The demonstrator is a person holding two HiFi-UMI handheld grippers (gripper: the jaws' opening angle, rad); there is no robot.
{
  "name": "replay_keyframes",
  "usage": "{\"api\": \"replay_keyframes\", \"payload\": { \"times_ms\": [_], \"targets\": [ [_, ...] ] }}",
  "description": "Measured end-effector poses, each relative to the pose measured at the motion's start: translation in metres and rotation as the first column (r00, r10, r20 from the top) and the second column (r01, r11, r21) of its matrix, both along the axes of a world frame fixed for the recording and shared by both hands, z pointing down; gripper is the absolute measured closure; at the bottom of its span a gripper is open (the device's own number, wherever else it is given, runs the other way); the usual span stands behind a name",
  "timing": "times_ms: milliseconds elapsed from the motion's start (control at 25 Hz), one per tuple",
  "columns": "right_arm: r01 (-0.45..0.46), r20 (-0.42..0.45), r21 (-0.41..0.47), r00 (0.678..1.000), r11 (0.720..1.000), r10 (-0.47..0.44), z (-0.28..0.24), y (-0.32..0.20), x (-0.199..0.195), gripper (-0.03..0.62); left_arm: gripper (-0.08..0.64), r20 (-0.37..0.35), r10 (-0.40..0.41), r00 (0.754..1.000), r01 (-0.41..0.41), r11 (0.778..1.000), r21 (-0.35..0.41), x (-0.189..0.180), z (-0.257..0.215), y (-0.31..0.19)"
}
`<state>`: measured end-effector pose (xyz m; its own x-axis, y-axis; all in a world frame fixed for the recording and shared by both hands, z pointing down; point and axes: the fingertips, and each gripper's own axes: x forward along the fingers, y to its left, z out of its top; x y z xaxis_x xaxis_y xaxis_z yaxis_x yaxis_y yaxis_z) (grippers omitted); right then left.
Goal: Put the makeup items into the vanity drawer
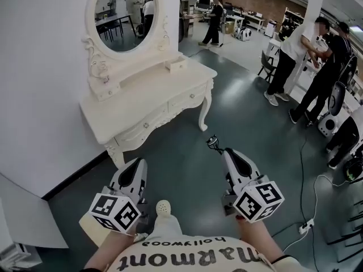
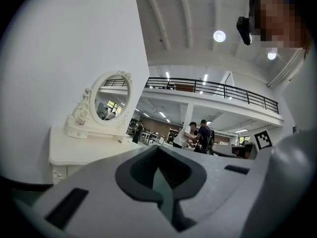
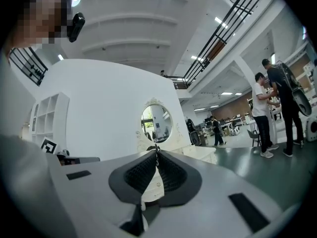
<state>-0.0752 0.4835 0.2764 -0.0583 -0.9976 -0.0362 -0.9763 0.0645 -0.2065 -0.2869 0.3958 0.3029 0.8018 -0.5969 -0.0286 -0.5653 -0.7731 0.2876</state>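
Observation:
The white vanity table (image 1: pixel 148 93) with its oval mirror (image 1: pixel 123 13) stands against the wall at upper left; its drawers (image 1: pixel 142 129) are closed. In the left gripper view the vanity (image 2: pixel 84 150) lies ahead to the left, and in the right gripper view the mirror (image 3: pixel 155 123) sits straight beyond the jaws. My left gripper (image 1: pixel 138 163) hangs over the floor short of the vanity, shut with nothing in it (image 2: pixel 158 148). To its right my right gripper (image 1: pixel 222 151) is shut on a small dark makeup tool (image 1: pixel 213 143), perhaps an eyelash curler, which pokes out past the tips (image 3: pixel 156 148).
Dark green floor lies between me and the vanity. Several people stand at the right (image 1: pixel 286 61) and at the back. Cables and a power strip (image 1: pixel 306 226) run along the floor at lower right. A white wall panel (image 1: pixel 28 214) sits at lower left.

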Motion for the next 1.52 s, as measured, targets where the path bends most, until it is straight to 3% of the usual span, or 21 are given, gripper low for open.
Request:
{"api": "replay_keyframes", "payload": {
  "times_ms": [800,1520],
  "targets": [
    [-0.055,0.052,0.011,0.997,0.998,0.054,-0.005,-0.175,0.061,0.555,0.552,-0.013,0.073,0.997,-0.073,0.997,0.008,0.067,-0.017,-0.186],
    [-0.09,0.051,0.006,0.995,0.996,0.09,0.001,-0.291,0.08,0.555,0.552,-0.01,0.09,0.996,-0.09,0.996,0.009,0.08,-0.015,-0.309]
  ]
}}
